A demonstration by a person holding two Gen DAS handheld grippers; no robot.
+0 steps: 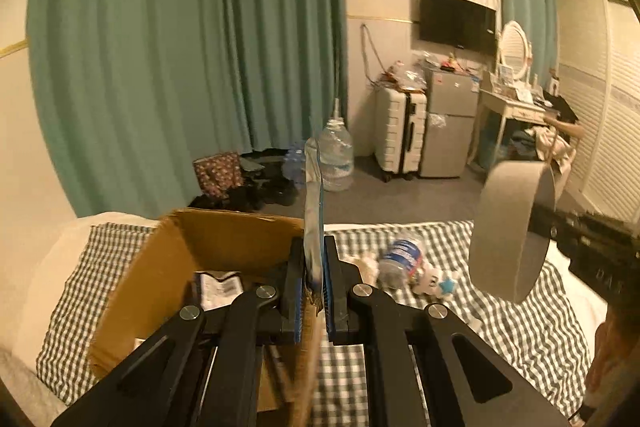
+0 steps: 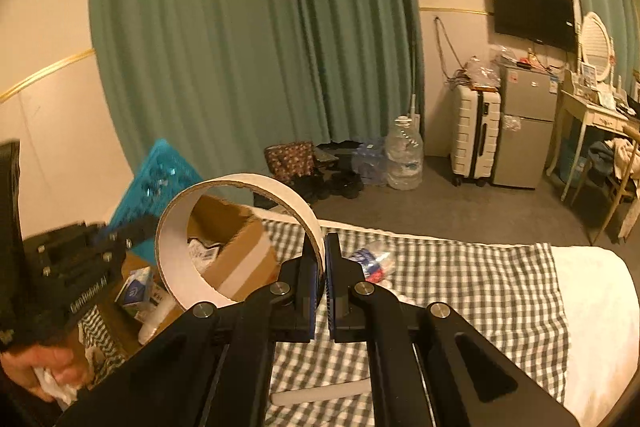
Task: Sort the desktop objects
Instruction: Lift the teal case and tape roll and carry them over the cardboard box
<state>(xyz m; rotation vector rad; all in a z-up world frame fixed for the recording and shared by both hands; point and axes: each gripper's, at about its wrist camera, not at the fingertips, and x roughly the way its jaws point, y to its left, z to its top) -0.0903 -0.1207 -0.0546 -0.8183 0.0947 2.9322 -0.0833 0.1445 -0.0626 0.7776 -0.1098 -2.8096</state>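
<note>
Item one: our left gripper [image 1: 316,291], jaws clamped on a flat blue-edged packet [image 1: 313,211] that stands upright on edge between the pads and rises well above the fingertips; in the right wrist view the same packet shows as a turquoise sheet [image 2: 160,179] beyond the left gripper body. Item two: our right gripper [image 2: 324,287], jaws pinched on the wall of a wide tape roll [image 2: 236,239], whose ring hangs out to the left of the fingers; from the left wrist camera the roll [image 1: 516,227] hangs in the air to the right of the left gripper. Item three: an open cardboard box [image 1: 208,255], directly below and left of the left gripper and just behind the held roll, already containing a black-and-white pouch [image 1: 218,287] and other small packs. Item four, not yet collected: a crumpled plastic bottle [image 1: 402,261] and a small white plush toy [image 1: 436,281], lying together on the checked cloth [image 1: 516,331] ahead and to the right of the left fingertips. Step in hand, as we judge it: both items are carried toward the box for deposit. The next move calls for bringing each gripper over the box opening in turn, clear of the raised flap, lowering slightly and parting the jaws; the packet's height and the roll's width both need room past the rim, and the two grippers must not meet.
</note>
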